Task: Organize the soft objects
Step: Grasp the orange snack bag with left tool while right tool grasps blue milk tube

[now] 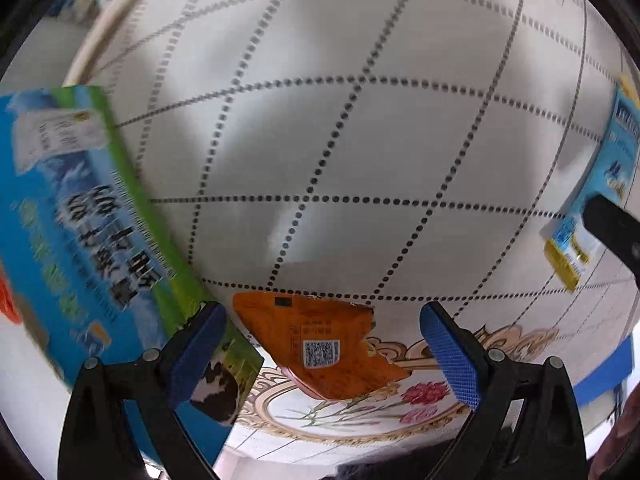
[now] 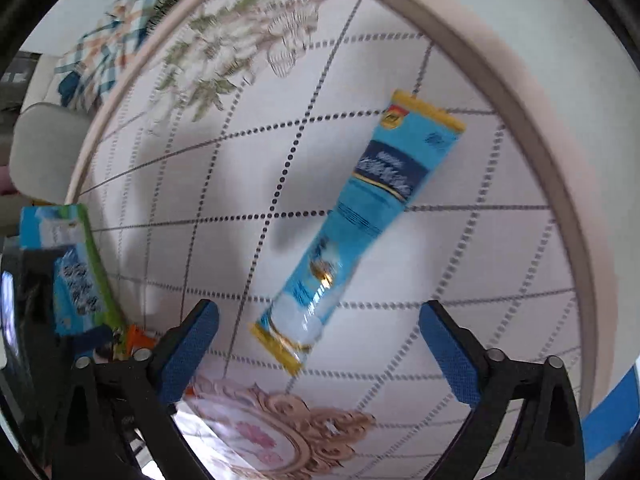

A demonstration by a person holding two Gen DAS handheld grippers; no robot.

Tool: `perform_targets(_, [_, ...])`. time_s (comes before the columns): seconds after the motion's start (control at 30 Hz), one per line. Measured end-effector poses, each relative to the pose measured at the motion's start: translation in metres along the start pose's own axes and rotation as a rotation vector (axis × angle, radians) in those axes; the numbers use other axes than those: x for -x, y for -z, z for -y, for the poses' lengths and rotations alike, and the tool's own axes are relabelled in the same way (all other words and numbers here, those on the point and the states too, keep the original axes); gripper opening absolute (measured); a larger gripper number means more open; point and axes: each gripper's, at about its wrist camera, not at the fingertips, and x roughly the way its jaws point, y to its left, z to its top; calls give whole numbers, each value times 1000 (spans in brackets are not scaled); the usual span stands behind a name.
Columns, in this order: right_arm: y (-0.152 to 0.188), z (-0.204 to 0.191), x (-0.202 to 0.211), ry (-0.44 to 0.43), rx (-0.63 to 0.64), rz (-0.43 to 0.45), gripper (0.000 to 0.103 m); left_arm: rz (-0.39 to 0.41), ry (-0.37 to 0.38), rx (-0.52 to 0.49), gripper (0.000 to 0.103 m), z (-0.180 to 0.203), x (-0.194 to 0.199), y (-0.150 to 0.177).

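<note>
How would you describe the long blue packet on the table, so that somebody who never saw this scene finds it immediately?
Start at the round table with the dotted diamond pattern. Near its pale rim, ahead of the open right gripper, lies the blue packet, flat and alone. It is a slim stick with yellow ends, unlike the big blue-green box and the orange packet on the other side.

packet (image 1: 320, 344) right of carton (image 1: 80, 220), on table (image 1: 360, 140)
</note>
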Motion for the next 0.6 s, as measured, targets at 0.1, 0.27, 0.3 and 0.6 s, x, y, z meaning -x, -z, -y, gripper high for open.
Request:
perform_targets(0.1, [-2,-6,-12,29,4,-22,90,-49,-53,-44,99,6,-8,-6])
perform_targets(0.27, [-1,-15,-14,79,42,-10,76,-112,-52,-65,99,16,-24,-4])
perform_targets(0.3, [0,-16,-13,97,56,-4,65,-116,-41,-59,99,18,-26,-2])
perform_targets(0.6, [4,5,-8,108,109,-46,35,-56,145,-8,95,48,-22,12])
